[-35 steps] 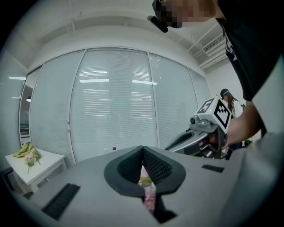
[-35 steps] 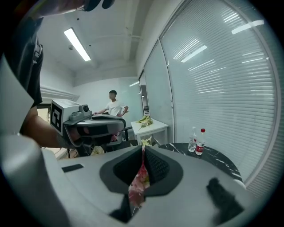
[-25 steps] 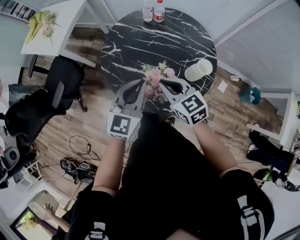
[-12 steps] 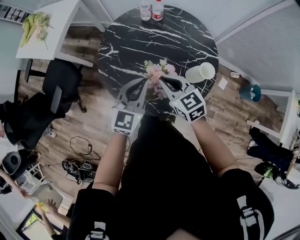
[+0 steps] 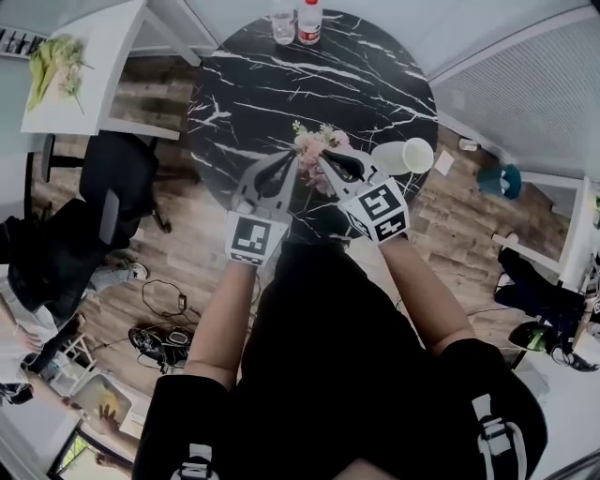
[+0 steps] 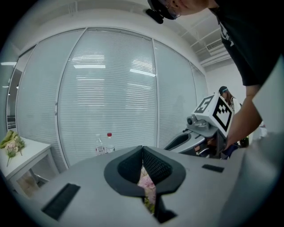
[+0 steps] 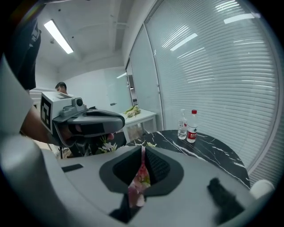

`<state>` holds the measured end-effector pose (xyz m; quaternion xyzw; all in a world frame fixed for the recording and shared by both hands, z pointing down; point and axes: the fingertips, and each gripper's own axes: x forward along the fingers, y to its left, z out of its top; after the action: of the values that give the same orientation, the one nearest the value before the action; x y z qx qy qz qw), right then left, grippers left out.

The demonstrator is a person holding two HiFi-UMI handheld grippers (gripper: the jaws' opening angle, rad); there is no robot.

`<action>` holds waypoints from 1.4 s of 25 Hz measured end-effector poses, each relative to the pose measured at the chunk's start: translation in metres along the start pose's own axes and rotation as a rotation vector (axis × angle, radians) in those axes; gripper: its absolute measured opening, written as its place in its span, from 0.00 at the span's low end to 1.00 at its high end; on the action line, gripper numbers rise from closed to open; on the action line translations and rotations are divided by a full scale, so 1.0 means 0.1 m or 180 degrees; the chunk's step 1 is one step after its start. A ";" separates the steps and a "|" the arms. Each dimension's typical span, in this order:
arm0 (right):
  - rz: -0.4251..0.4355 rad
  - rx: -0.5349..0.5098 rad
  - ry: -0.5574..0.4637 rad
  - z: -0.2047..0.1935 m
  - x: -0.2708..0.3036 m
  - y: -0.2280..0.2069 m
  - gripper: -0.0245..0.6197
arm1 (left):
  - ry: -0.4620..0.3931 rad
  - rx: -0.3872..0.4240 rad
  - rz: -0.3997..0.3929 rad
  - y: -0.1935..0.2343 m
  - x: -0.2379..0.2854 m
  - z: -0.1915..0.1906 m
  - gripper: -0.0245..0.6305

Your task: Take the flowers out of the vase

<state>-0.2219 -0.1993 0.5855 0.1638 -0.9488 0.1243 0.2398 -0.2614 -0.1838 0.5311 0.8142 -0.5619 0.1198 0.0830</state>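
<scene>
A bunch of pink flowers [image 5: 317, 150] hangs just over the near part of the round black marble table [image 5: 281, 84]. My left gripper [image 5: 289, 159] and right gripper [image 5: 324, 162] meet at the bunch from either side. In the left gripper view the left gripper [image 6: 142, 149] is shut, with pink petals [image 6: 147, 188] showing in the slit. In the right gripper view the right gripper [image 7: 143, 149] is shut on pink blooms [image 7: 139, 176]. The white vase [image 5: 403, 157] lies on its side at the table's right edge, apart from the flowers.
Two bottles [image 5: 296, 21] stand at the table's far edge. A white side table [image 5: 89, 75] at the left bears a green bunch [image 5: 52, 61]. A black office chair [image 5: 117, 178] stands left of the round table. Cables [image 5: 159, 300] lie on the wooden floor.
Both grippers have sunk a little toward the table together, the flowers still between them. The vase has not moved on the table.
</scene>
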 end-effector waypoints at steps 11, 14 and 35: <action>-0.0112 0.0158 -0.0012 -0.23 0.39 -0.45 0.09 | 0.0081 -0.0038 -0.0250 0.16 0.57 -0.39 0.06; -0.0179 0.0131 -0.0104 -0.27 0.48 -0.54 0.09 | 0.0048 -0.0110 -0.0294 0.21 0.71 -0.51 0.06; -0.0504 0.0077 0.0052 -0.90 1.02 -0.90 0.09 | 0.0336 -0.0260 -0.0295 0.46 1.05 -1.13 0.06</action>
<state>-0.2357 -0.2788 0.7273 0.2403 -0.9293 0.1178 0.2546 -0.2801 -0.2635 0.6694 0.8279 -0.5229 0.1355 0.1512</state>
